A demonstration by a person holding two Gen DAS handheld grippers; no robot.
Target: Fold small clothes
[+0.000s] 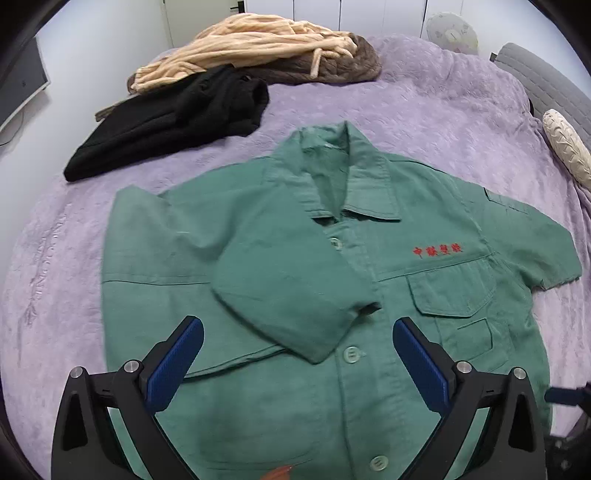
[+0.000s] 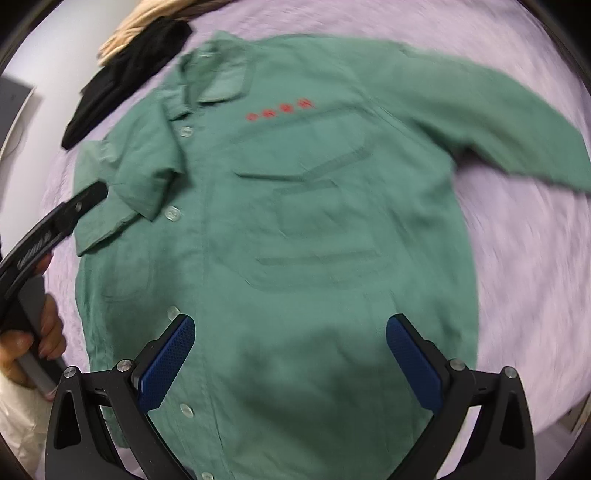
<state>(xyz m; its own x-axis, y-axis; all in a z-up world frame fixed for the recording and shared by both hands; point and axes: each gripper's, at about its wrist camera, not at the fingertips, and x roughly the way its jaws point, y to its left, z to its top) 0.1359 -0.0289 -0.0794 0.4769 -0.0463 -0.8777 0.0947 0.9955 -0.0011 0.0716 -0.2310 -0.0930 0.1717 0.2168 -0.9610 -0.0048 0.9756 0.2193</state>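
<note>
Two claws, left claw (image 1: 298, 363) and right claw (image 2: 290, 363), I am tilting steeply down, released and empty, over the green shirt (image 1: 295, 387) on the bed (image 1: 424, 110).

A home bedroom is showing; a lilac plush bedspread (image 1: 424, 122) is covering a bed; clothes are lying heaped at its far left (image 1: 236, 44); a fan (image 1: 451, 34) is standing beyond, by white closet doors (image 1: 295, 14).
</note>
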